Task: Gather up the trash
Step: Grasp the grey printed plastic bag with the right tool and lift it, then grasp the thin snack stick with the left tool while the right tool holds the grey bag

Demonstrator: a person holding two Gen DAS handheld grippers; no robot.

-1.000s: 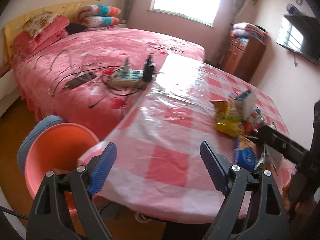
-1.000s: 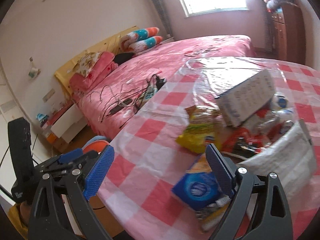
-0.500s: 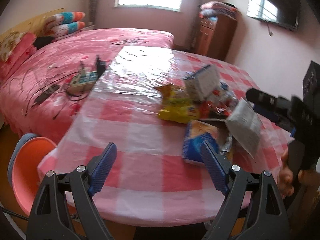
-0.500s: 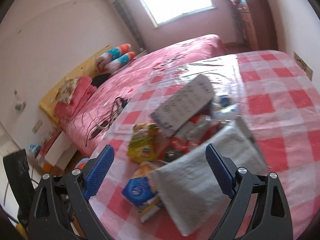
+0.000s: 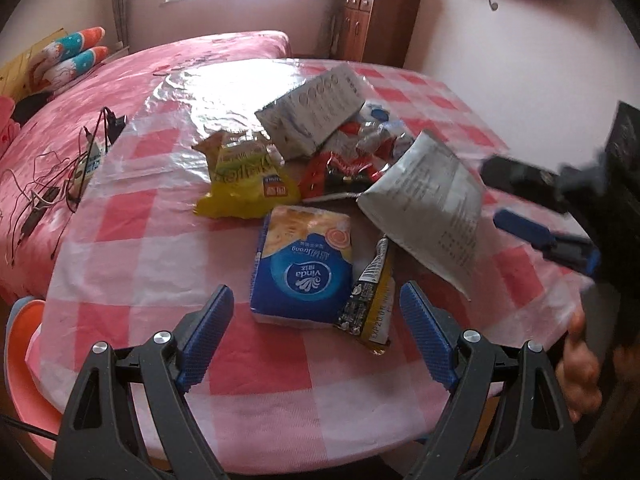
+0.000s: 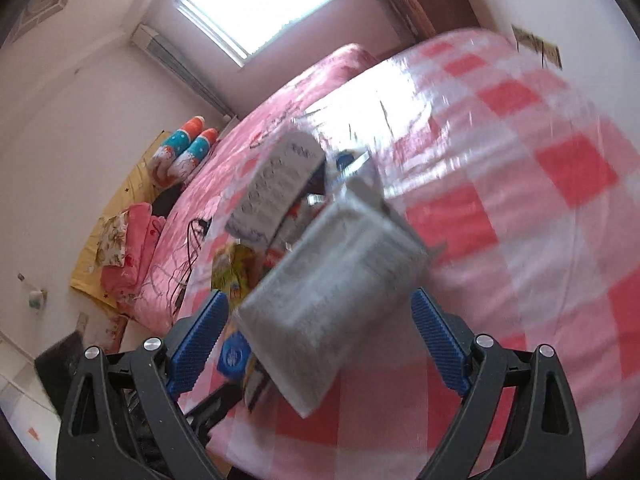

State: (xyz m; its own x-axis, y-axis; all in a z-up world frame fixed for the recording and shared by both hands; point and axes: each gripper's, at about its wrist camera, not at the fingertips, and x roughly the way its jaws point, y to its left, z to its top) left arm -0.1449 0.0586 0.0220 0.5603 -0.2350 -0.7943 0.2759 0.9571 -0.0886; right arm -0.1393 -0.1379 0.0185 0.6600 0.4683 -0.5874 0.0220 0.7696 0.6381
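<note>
A heap of trash lies on the pink checked table (image 5: pixel 132 240): a blue tissue pack (image 5: pixel 304 268), a yellow snack bag (image 5: pixel 244 176), a red wrapper (image 5: pixel 340 172), a thin dark sachet (image 5: pixel 372 300), a tilted white box (image 5: pixel 316 110) and a grey printed bag (image 5: pixel 428 208). My left gripper (image 5: pixel 318 332) hovers open just in front of the tissue pack, nothing between its fingers. The right gripper (image 6: pixel 320 348) is open too, with the grey bag (image 6: pixel 336 292) looming between its blue pads, blurred; I cannot tell whether they touch. The right gripper (image 5: pixel 540 224) also shows at the left view's right edge.
A pink bed (image 5: pixel 100 92) with cables and a power strip (image 5: pixel 88 160) adjoins the table's left side. An orange stool (image 5: pixel 24 364) stands at the table's near left. A wooden cabinet (image 5: pixel 376 20) stands at the back wall. A person's hand (image 5: pixel 580 368) shows at the right.
Both grippers swung right and closer to the trash heap. The tissue pack now lies straight ahead of the left one, and the grey bag fills the right one's view. Jaws stayed wide.
</note>
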